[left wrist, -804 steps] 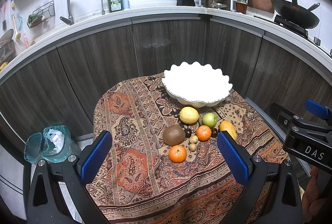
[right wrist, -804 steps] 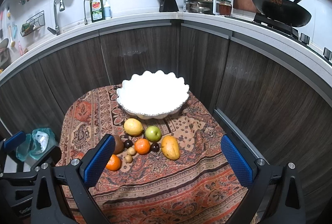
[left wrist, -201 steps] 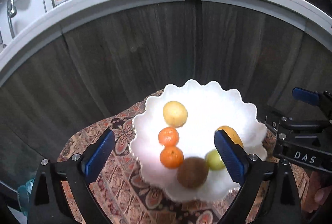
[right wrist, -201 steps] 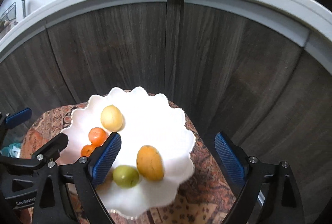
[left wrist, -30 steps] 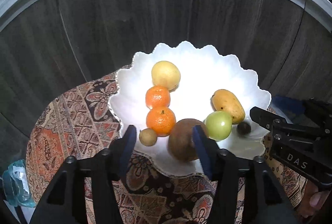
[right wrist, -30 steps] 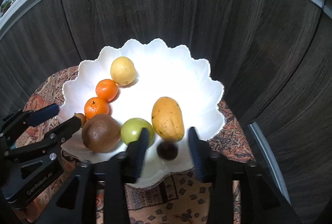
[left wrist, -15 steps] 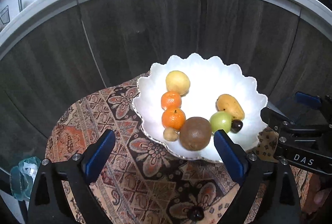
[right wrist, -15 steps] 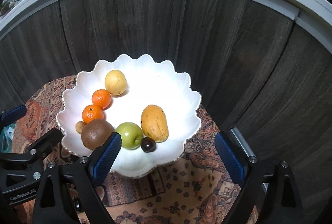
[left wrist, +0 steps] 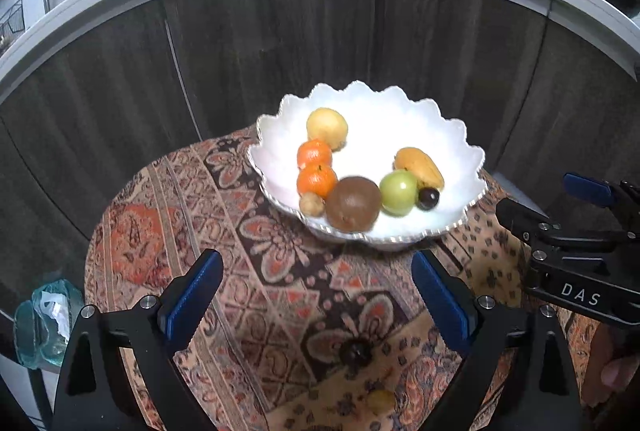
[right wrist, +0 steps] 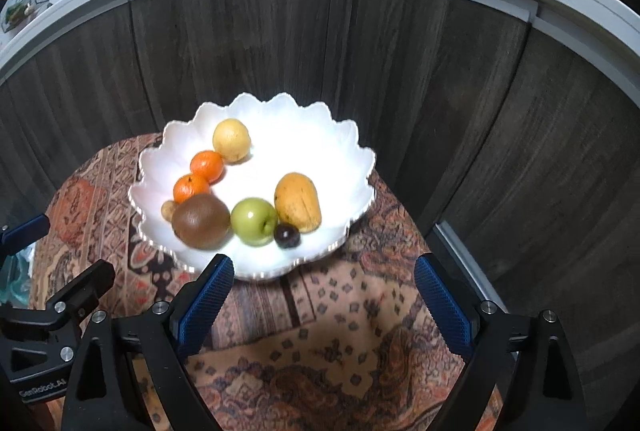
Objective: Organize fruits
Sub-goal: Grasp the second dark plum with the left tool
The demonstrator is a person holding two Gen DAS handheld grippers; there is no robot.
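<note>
Fruits [left wrist: 352, 203] in white bowl [left wrist: 460, 135], beyond both wide-open, empty grippers [left wrist: 316, 295] [right wrist: 324, 295].

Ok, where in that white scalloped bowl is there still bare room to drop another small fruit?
The white scalloped bowl is bare across its back and right side, behind the yellow-orange mango and right of the pale yellow lemon. The front-left is crowded: two oranges, brown kiwi, green apple.

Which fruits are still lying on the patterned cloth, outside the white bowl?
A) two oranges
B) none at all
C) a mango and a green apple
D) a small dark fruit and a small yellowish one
D: a small dark fruit and a small yellowish one lie on the cloth, nearer the camera than the white bowl.
</note>
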